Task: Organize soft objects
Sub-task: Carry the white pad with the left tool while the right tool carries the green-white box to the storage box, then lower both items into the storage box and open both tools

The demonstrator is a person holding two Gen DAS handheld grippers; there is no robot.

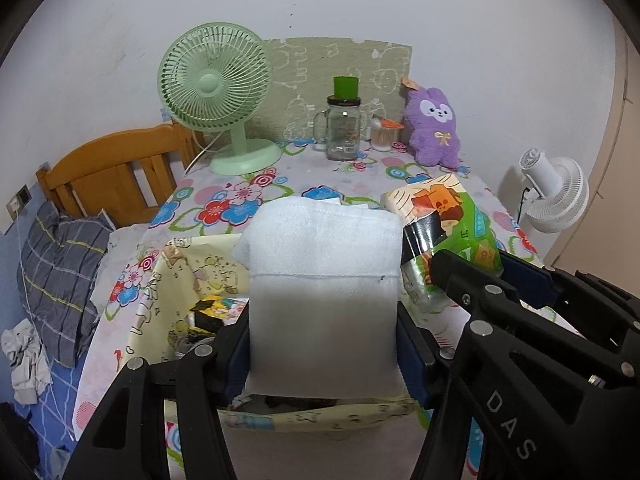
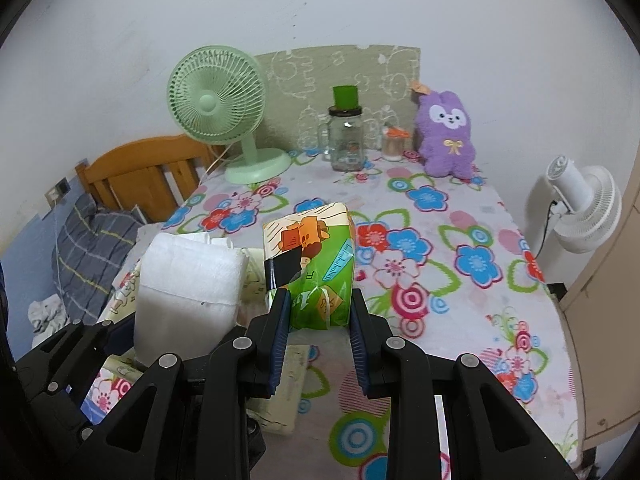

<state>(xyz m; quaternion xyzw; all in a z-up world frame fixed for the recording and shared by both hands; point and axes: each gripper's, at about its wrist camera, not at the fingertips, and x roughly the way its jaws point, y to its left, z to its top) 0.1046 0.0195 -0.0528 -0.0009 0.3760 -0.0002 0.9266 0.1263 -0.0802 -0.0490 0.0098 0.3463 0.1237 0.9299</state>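
My left gripper point(image 1: 324, 344) is shut on a folded white foam sheet point(image 1: 324, 280) and holds it upright over a pale yellow fabric storage box point(image 1: 160, 304). The sheet also shows in the right wrist view point(image 2: 184, 284). My right gripper point(image 2: 318, 312) is shut on a green tissue pack point(image 2: 312, 264) with cartoon print, held above the flowered tablecloth point(image 2: 440, 260). The pack shows in the left wrist view point(image 1: 448, 232), right of the foam. A purple plush rabbit point(image 2: 446, 136) sits at the table's far right corner.
At the back stand a green desk fan point(image 1: 216, 92), a glass jar with green cup on top point(image 1: 342, 124) and a small swab jar point(image 1: 382, 134). A bed with wooden headboard point(image 1: 112, 168) lies left. A white fan point(image 2: 580, 208) stands right.
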